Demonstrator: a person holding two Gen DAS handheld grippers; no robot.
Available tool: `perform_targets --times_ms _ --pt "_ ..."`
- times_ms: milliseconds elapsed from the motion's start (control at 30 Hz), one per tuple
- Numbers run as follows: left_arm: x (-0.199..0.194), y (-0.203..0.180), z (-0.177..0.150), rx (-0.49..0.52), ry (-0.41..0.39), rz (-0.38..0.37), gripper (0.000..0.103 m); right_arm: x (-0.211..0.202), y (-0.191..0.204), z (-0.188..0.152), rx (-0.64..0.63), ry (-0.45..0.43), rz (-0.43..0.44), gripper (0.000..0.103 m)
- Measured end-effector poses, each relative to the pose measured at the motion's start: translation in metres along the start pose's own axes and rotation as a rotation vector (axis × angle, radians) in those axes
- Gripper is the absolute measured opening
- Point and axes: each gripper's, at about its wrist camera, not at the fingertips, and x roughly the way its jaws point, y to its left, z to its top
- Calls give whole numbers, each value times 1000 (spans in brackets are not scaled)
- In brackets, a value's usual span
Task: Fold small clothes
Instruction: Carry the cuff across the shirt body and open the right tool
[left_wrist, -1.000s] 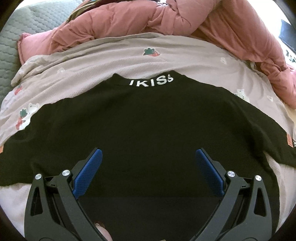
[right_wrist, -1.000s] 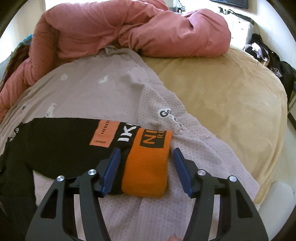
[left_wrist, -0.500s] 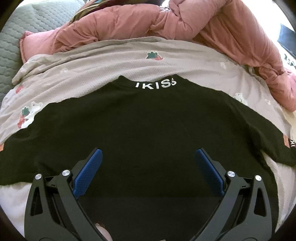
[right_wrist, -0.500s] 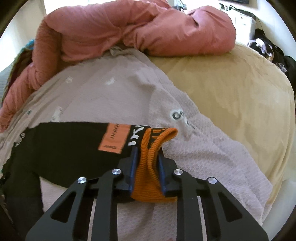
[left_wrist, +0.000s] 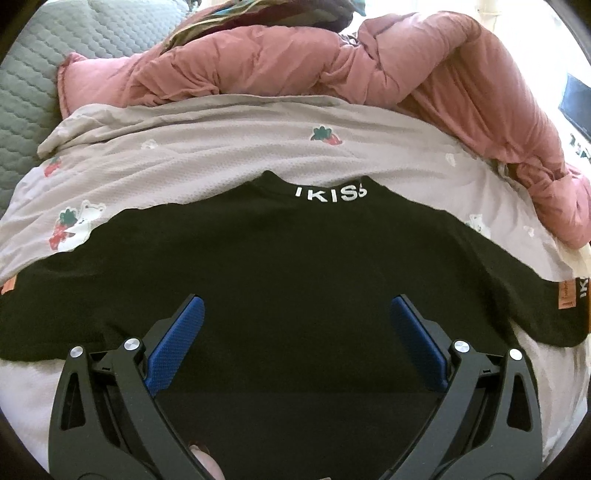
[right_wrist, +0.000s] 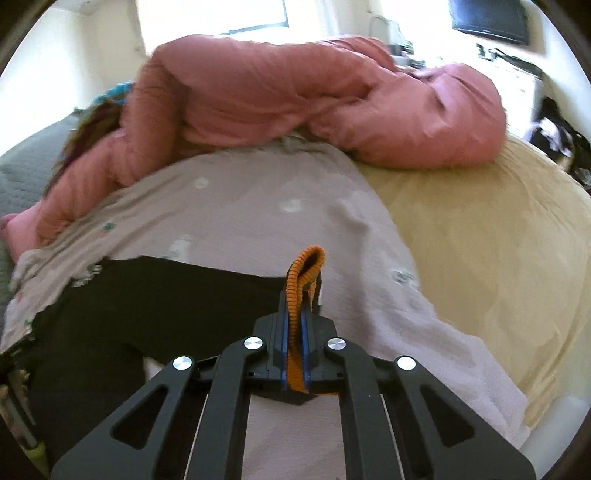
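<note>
A small black sweater (left_wrist: 295, 266) lies flat, back up, on a grey printed sheet (left_wrist: 229, 147), white lettering at its collar (left_wrist: 330, 194), both sleeves spread out. My left gripper (left_wrist: 295, 317) is open and empty, hovering over the lower back of the sweater. My right gripper (right_wrist: 294, 325) is shut on the orange ribbed cuff (right_wrist: 301, 280) of the right sleeve and holds it lifted off the sheet; the black sleeve (right_wrist: 155, 295) trails left from it.
A bunched pink duvet (left_wrist: 369, 62) lies along the far side, also in the right wrist view (right_wrist: 314, 99). A grey quilted cover (left_wrist: 26, 85) is at the far left. A beige blanket (right_wrist: 480, 236) covers the bed's right side.
My right gripper closed on the orange cuff and lifted it, moving toward the sweater's body. My left gripper stayed open over the sweater, drawing back slightly.
</note>
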Motion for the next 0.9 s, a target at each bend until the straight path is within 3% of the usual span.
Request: perform_targets --times_ms 267,633,900 --pt "-10 16 5 -24 -9 16 95 -7 69 17 -72 -27 122 5" --pt "-28 54 10 -97 -38 58 95 2 183 29 -133 -1 344 5" --pt "-34 80 13 -164 -47 39 95 6 264 26 -226 16 459 5"
